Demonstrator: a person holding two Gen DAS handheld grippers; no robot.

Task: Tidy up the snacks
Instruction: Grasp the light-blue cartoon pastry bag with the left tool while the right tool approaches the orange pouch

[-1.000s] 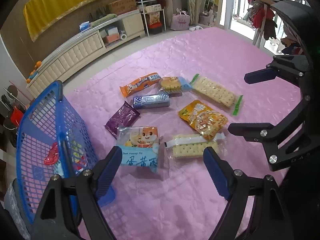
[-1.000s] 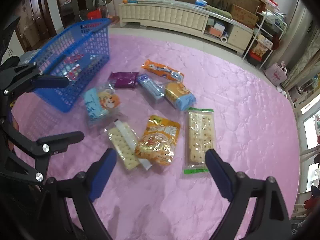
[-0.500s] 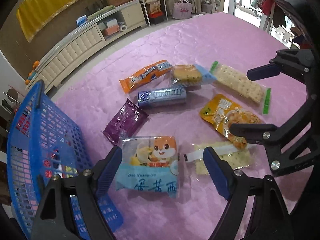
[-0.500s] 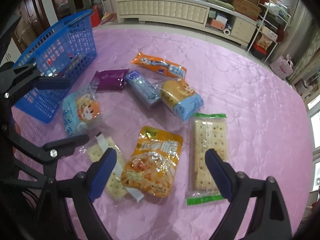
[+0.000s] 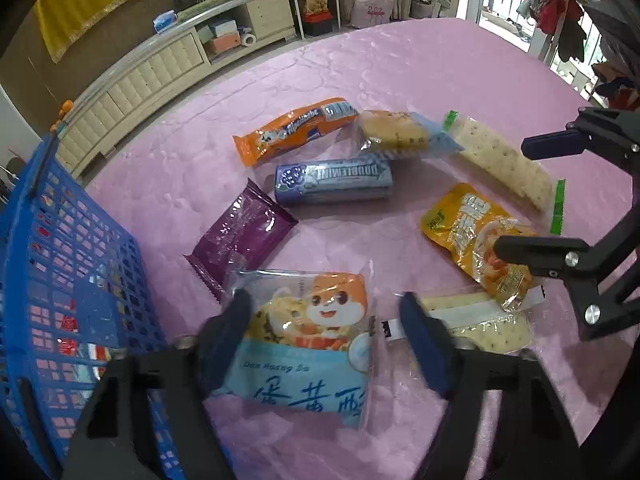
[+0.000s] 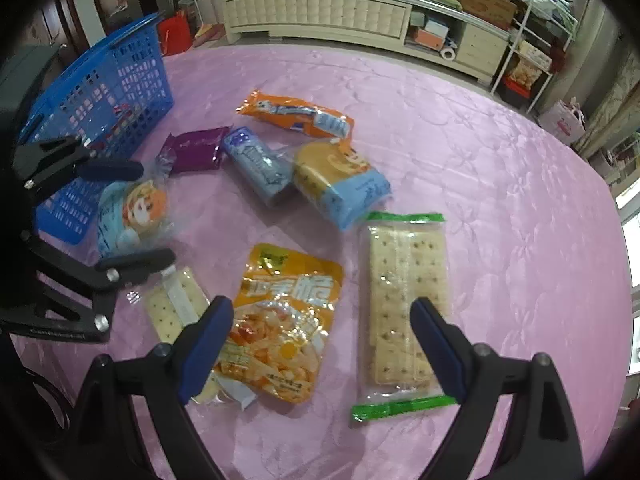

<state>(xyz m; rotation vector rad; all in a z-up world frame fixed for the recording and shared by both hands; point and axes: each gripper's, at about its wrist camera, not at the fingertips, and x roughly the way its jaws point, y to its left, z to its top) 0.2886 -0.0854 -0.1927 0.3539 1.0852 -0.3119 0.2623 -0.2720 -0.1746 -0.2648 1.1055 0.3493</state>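
Several snack packs lie on the pink tablecloth (image 5: 400, 64). My left gripper (image 5: 326, 340) is open, its fingers either side of a light-blue fox-print pastry pack (image 5: 308, 340), also in the right wrist view (image 6: 128, 216). My right gripper (image 6: 322, 344) is open over a yellow-orange pouch (image 6: 286, 320) and a green-ended cracker pack (image 6: 402, 304). Further off lie a purple packet (image 5: 240, 236), a blue gum pack (image 5: 334, 180), an orange wafer pack (image 5: 296, 130) and a blue cake pack (image 6: 340, 184). A blue basket (image 5: 52, 280) holding some snacks stands at the left.
A small cracker pack with a white strip (image 5: 476, 320) lies between the two grippers. A long cream cabinet (image 6: 360, 12) and shelves (image 6: 544, 28) stand beyond the table's far edge. The right gripper shows at the right of the left wrist view (image 5: 560, 200).
Both grippers have moved forward and down toward the snacks. The left gripper's fingers now flank the fox-print pack. The right gripper has come in over the yellow pouch and crackers.
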